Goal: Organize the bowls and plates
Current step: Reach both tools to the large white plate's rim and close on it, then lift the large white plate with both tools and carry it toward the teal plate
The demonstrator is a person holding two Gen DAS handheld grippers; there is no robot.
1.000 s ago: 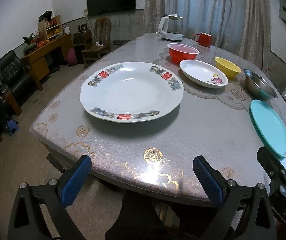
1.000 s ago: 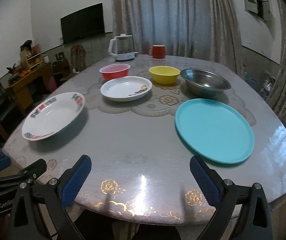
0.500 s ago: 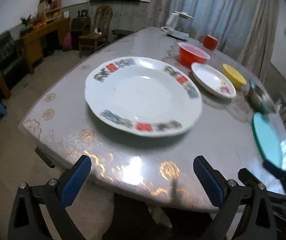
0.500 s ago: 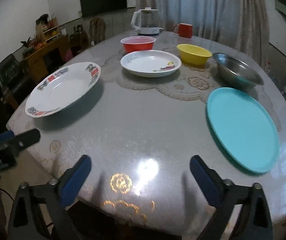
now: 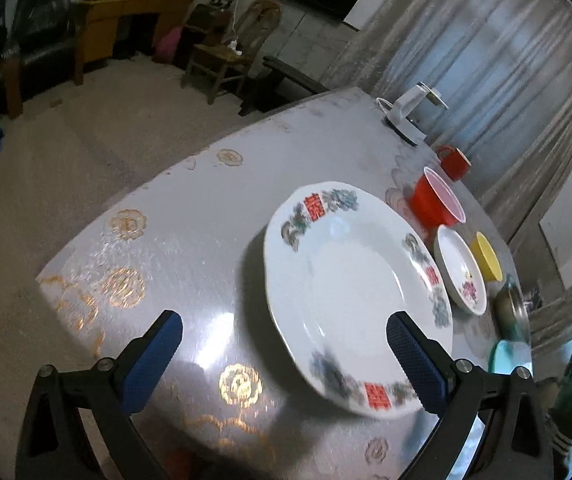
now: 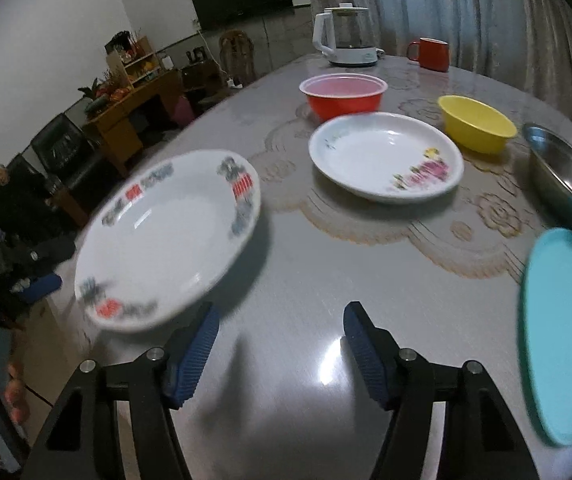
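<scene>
A large white plate with red and blue rim marks (image 5: 350, 292) (image 6: 165, 236) lies near the table's left edge. Beyond it stand a red bowl (image 5: 438, 204) (image 6: 344, 94), a small flowered white plate (image 5: 460, 276) (image 6: 386, 156), a yellow bowl (image 5: 486, 258) (image 6: 476, 122), a steel bowl (image 5: 512, 312) (image 6: 566, 172) and a teal plate (image 5: 512, 356) (image 6: 562, 332). My left gripper (image 5: 281, 360) is open and empty, its right finger over the large plate's rim. My right gripper (image 6: 279, 350) is open and empty, just right of that plate.
A white kettle (image 6: 346, 36) and a red mug (image 6: 430, 54) stand at the table's far end by the curtain. The table edge (image 5: 85, 248) drops to the floor on the left, with a chair (image 5: 225, 52) and desk (image 5: 125, 20) beyond.
Both grippers have moved forward and left over the table towards the large white plate. The left view has tilted and swung left. The right gripper's jaws have narrowed somewhat.
</scene>
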